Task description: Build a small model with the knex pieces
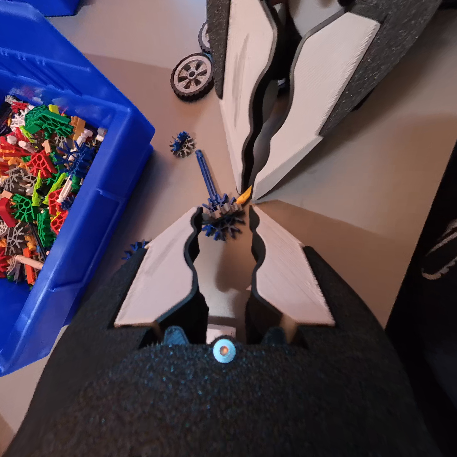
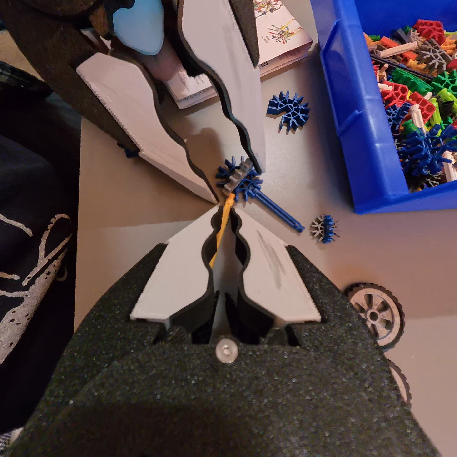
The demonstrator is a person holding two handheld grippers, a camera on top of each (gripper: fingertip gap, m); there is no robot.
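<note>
Left gripper [image 1: 223,210] low over the tan table [image 1: 346,222], fingers pointing forward, tips spread around a cluster of blue and grey snowflake connectors [image 1: 222,215]; left fingertip against the cluster's side, right fingertip just beside it, so whether clamped cannot be told. Blue rod [image 1: 206,174] sticking out of the cluster, angled up and away to the left.

Right gripper [image 2: 225,210] coming in opposite, tips nearly meeting the left one's, closed narrowly on a thin yellow rod [image 2: 220,235] running lengthwise between the fingers, its end touching the cluster [image 2: 237,179].

Nearby on the table: a small blue-and-grey connector pair [image 2: 324,228] just past the blue rod's [image 2: 279,210] free end, a loose blue connector [image 2: 288,110], a grey-spoked wheel with black tyre [image 2: 377,317], a printed leaflet [image 2: 279,37]. Blue bin [image 1: 94,222] heaped with coloured construction pieces [image 1: 37,173] to the left gripper's left, well apart from the cluster.
</note>
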